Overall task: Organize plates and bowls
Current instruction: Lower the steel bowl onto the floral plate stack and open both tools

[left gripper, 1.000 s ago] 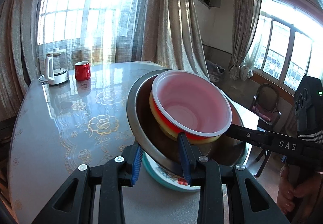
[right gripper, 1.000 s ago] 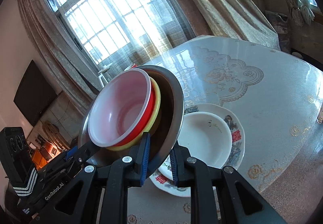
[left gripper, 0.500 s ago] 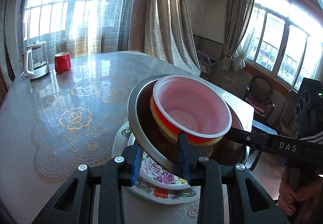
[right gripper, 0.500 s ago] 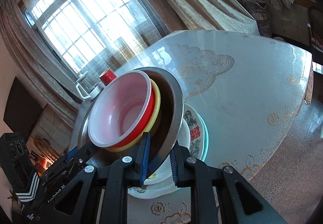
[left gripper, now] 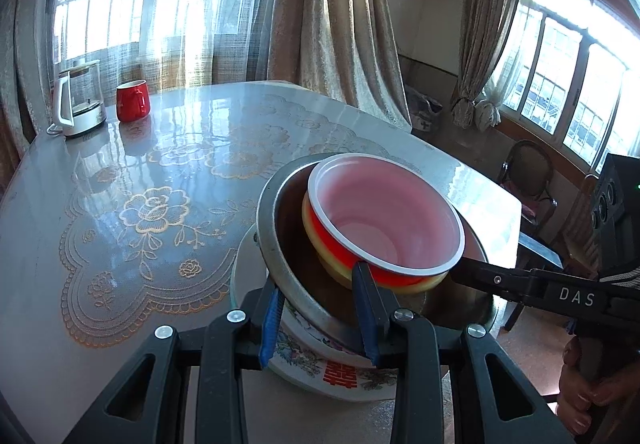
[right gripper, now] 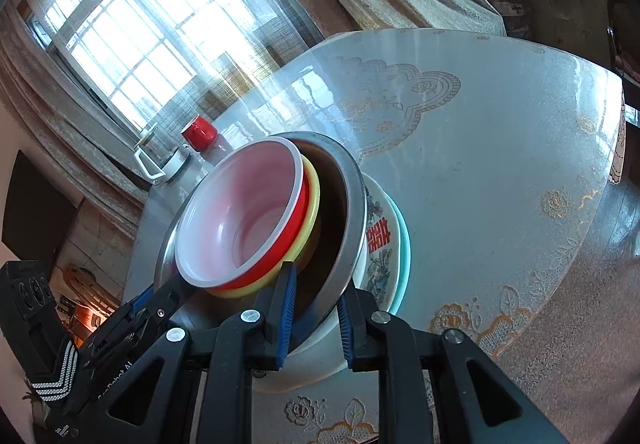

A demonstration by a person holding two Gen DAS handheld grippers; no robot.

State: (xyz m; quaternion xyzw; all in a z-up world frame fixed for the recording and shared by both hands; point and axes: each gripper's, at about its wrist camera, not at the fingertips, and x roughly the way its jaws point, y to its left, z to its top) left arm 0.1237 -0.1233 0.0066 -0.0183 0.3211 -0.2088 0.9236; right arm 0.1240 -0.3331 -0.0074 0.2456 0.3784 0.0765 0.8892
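Note:
A steel bowl holds nested bowls: a red bowl with a pale inside inside a yellow bowl. My left gripper is shut on the steel bowl's near rim. My right gripper is shut on the opposite rim, and its finger shows in the left wrist view. The steel bowl hangs tilted right over a floral plate stacked on a teal plate. I cannot tell whether bowl and plate touch.
The round table has a glossy top with gold flower patterns. A glass kettle and a red mug stand at its far edge. A chair stands past the table. A person's hand grips the right tool.
Both grippers have come down with the steel bowl and moved over the plate stack. The white dish seen on the plates earlier is now covered by the bowl.

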